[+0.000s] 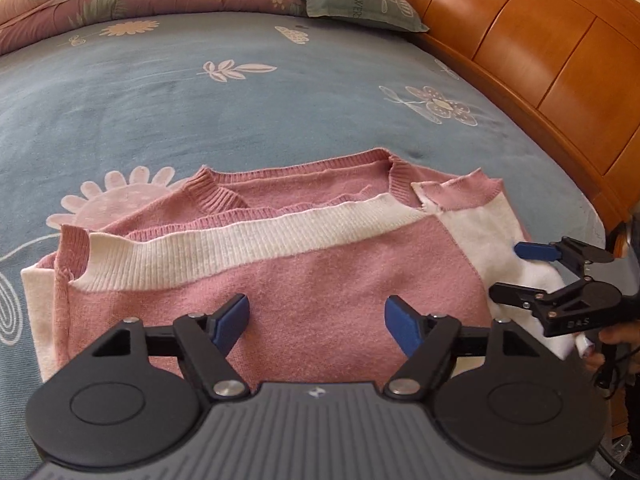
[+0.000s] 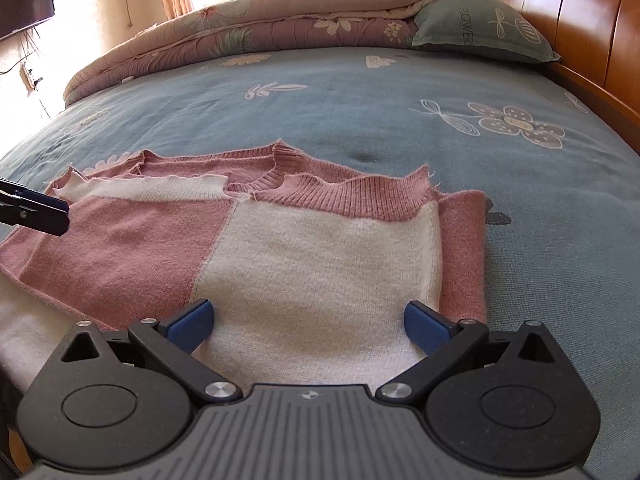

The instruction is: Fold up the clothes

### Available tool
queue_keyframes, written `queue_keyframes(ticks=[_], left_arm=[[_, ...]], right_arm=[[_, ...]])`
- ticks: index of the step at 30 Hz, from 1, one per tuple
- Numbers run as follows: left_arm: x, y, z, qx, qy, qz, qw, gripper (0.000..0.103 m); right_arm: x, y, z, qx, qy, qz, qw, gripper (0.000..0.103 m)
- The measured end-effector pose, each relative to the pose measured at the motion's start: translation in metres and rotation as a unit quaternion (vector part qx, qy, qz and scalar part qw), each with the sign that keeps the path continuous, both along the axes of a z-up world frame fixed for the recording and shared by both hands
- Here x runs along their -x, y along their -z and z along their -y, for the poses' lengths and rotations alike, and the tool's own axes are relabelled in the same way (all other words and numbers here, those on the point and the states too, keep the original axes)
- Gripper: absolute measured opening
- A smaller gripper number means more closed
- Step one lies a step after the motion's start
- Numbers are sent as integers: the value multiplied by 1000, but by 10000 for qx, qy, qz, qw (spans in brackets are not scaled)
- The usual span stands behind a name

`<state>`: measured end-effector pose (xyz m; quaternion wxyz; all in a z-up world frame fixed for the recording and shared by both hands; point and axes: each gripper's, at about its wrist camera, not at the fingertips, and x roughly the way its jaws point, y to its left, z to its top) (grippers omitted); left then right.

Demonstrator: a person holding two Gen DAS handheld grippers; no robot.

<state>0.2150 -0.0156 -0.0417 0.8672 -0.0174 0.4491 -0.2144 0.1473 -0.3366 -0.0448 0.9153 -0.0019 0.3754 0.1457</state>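
Pink-and-white sweater (image 1: pixel 280 280) folded on the bed (image 1: pixel 200 112), both grippers' fingers (image 1: pixel 232 322) wide, empty.

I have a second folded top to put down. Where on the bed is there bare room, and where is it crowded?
Bare sheet lies between the sweater and the folded quilt, and right of the sweater toward the headboard. The near edge is crowded: both open tongs, left and right, hover over the sweater.

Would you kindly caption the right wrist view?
Open right gripper above a pink-and-white sweater on a blue floral bedsheet.
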Motion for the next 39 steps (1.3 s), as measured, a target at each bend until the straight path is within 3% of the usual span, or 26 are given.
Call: queue_keyframes(ticks=[2,4,9,13,15,17,21,24,28,32,35,39], left_arm=[[-6,6,-1,-3,-137,295,9995,76],[-18,5,-3,-28,-391,184,9991,74],[-15,-16,8,42,-239,315,9992,75],[-11,-2,22,83,14,224,9997,78],[-14,7,23,-104,-159,314,9993,78],[-18,4,21,-14,-273,306,9992,78],[-23,-8,22,49,-187,349,9992,78],[-26,-5,23,142,-146,328,9993,80],[-28,6,26,14,-227,324,9992,82],[-28,5,28,-2,-161,329,9993,85],[-29,6,28,57,-171,322,9993,87],[-30,5,26,137,-227,288,9992,88]], right_arm=[[2,-3,0,-30,-5,124,9999,103],[4,-6,0,-60,-9,248,9997,103],[9,-14,0,-144,-23,549,9984,103],[-10,-3,6,-255,150,326,9990,103],[-16,5,12,-329,318,206,9987,103],[-14,7,17,-491,382,231,9978,103],[-11,-7,6,-107,307,462,9984,103],[-19,-14,3,-178,230,594,9978,103],[-40,4,9,-119,597,244,9978,103],[-37,-13,13,-213,539,669,9961,103],[-56,-14,23,-88,715,530,9960,103],[-74,-2,46,-317,1135,55,9930,103]])
